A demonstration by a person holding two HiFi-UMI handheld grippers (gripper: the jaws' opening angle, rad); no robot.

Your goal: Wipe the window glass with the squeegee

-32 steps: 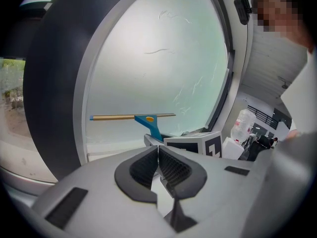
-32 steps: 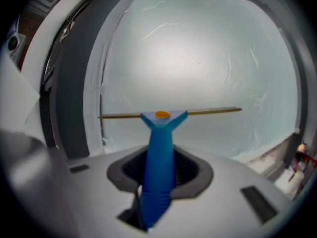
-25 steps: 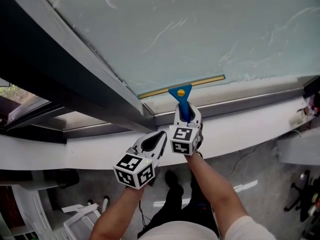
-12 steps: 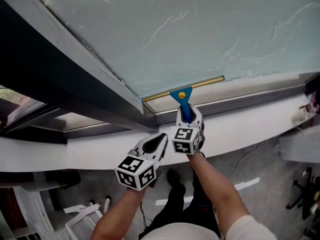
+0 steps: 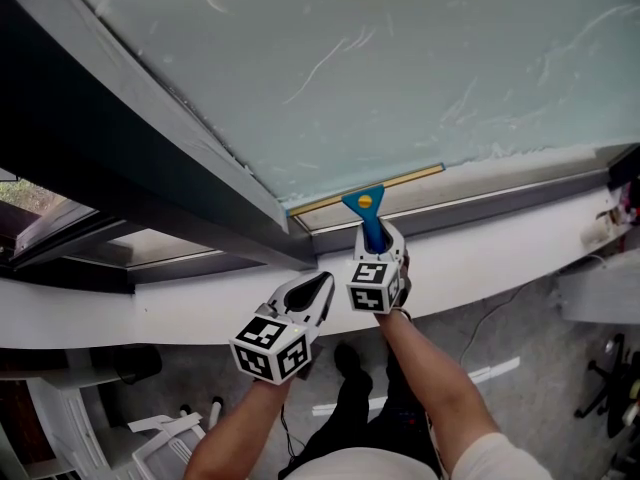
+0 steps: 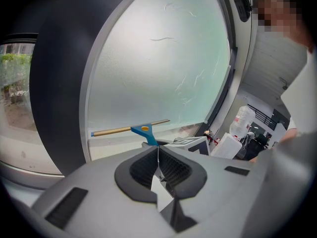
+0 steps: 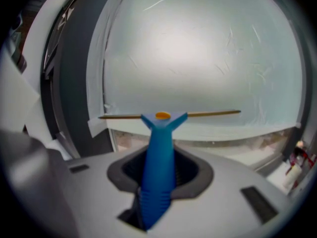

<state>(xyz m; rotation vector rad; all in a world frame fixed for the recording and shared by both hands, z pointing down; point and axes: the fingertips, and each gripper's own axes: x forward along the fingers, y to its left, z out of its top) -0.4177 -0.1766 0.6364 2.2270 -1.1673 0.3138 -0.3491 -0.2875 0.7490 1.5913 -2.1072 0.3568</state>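
A squeegee (image 5: 368, 213) with a blue handle, an orange dot and a thin brass-coloured blade lies against the bottom edge of the frosted window glass (image 5: 380, 68). My right gripper (image 5: 376, 238) is shut on the squeegee's handle (image 7: 158, 167), with the blade (image 7: 208, 114) running level across the glass low down. The same squeegee (image 6: 143, 131) shows in the left gripper view, ahead and slightly left. My left gripper (image 5: 318, 283) hangs below and left of the right one, jaws closed together with nothing between them (image 6: 157, 170), away from the glass.
A dark grey window frame (image 5: 150, 158) runs diagonally at the left, and a white sill (image 5: 480, 248) lies under the glass. Soapy streaks mark the pane. Bottles and clutter (image 6: 242, 128) stand at the right end of the sill.
The squeegee and my right gripper have slid down the glass towards the bottom frame. The left gripper has barely moved.
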